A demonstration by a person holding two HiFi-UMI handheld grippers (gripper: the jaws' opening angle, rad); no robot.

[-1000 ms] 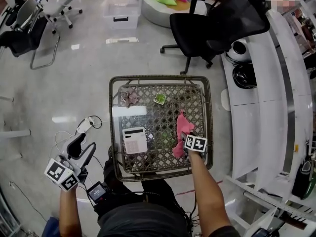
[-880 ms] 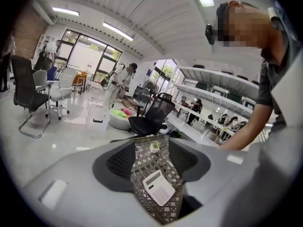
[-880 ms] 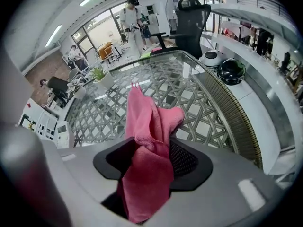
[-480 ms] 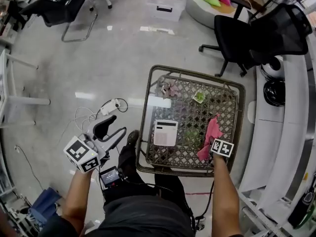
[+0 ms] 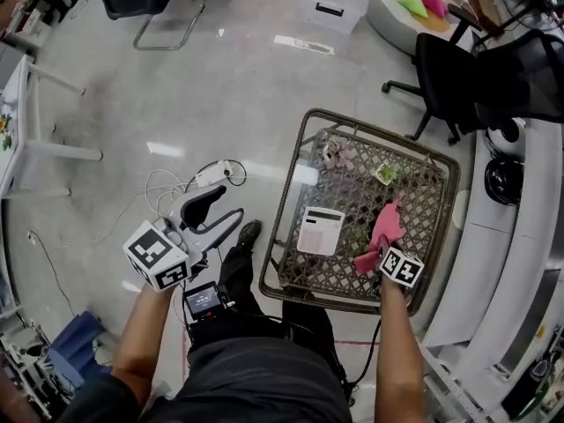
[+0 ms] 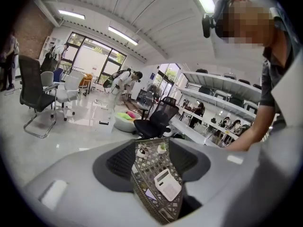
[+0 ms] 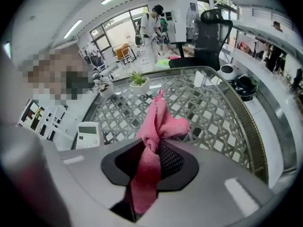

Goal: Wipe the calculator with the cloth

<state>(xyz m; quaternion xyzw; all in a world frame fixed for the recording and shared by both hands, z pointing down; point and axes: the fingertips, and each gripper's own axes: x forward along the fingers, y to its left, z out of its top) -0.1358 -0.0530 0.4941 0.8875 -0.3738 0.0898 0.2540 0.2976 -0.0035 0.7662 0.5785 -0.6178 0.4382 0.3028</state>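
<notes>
My right gripper [image 7: 151, 161] had just been closing on the pink cloth [image 7: 159, 122]. Its jaws ended up nearly together, pinching the cloth tight. The cloth was all bunched and twisted, with one end hanging down between the jaws. The rest stuck up past them in a crumpled peak over the wicker table [image 5: 339, 294].

The calculator [image 5: 321, 230] lay flat on the table, left of the cloth and not touching it. It was white, with a dark display strip along its far end.

My right forearm reached straight out over the table's near rim, with the gripper tipped steeply down. My left gripper [image 5: 216, 217] was off to the left over the floor, aimed toward the table. Its jaws were wide apart with nothing in them.

Two little potted plants [image 5: 386, 174] sat at the table's far end, and a black office chair [image 5: 476, 86] stood beyond it.
</notes>
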